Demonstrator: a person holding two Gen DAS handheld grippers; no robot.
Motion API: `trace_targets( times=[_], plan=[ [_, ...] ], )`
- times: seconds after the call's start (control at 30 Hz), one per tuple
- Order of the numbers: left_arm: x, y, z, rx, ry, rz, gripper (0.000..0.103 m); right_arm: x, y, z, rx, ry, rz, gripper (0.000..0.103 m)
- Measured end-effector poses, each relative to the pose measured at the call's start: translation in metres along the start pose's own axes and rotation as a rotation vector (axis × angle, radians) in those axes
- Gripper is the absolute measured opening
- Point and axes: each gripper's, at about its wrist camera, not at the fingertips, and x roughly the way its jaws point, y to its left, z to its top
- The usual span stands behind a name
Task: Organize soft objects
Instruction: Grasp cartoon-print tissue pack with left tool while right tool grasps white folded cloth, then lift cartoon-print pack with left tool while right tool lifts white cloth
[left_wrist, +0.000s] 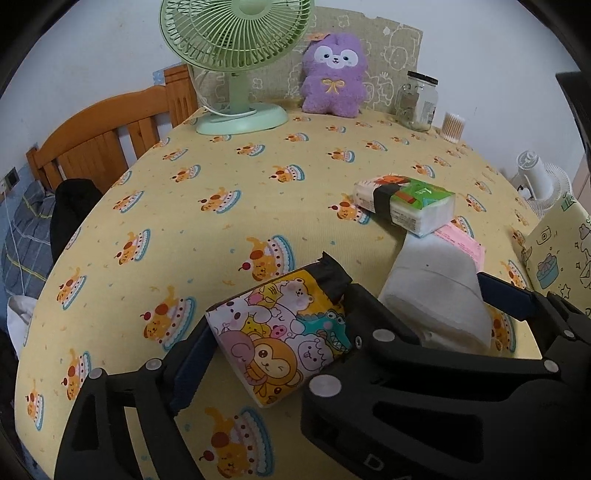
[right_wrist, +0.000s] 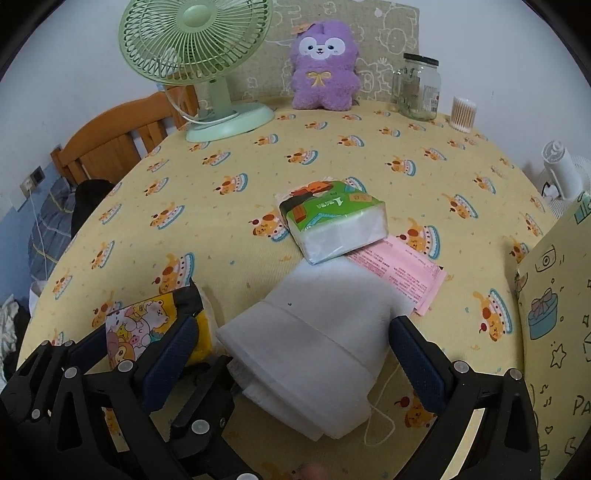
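A cartoon-print tissue pack lies on the yellow tablecloth between the fingers of my left gripper, which closes on it; it also shows in the right wrist view. A folded white towel lies between the wide-open fingers of my right gripper, untouched on the right side; the towel also shows in the left wrist view. A green tissue pack lies further back on a pink sheet. A purple plush toy sits at the far edge.
A green desk fan stands at the back left. A glass jar and a cotton swab cup stand at the back right. A patterned yellow box stands at the right edge. A wooden bed frame lies beyond the table's left side.
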Motion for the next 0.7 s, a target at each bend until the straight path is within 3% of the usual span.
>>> trace_targets(
  times=[0.43, 0.53, 0.6, 0.67, 0.7],
  plan=[
    [0.002, -0.001, -0.001, -0.005, 0.001, -0.006, 0.088, 0.001, -0.003, 0.001, 0.016, 0.023, 0.010, 0.099],
    [0.000, -0.001, -0.001, -0.002, 0.009, -0.004, 0.086, -0.006, -0.001, -0.002, 0.011, -0.008, -0.041, 0.082],
    [-0.003, -0.002, -0.003, 0.007, -0.004, 0.010, 0.075, -0.009, -0.001, -0.003, 0.013, -0.022, -0.094, 0.063],
    [-0.006, -0.002, -0.004, 0.014, -0.009, -0.003, 0.054, -0.010, -0.004, -0.005, 0.021, -0.021, -0.099, 0.057],
    [-0.008, -0.003, -0.005, 0.010, -0.011, -0.007, 0.050, -0.013, -0.005, -0.006, 0.021, -0.025, -0.096, 0.052]
  ],
)
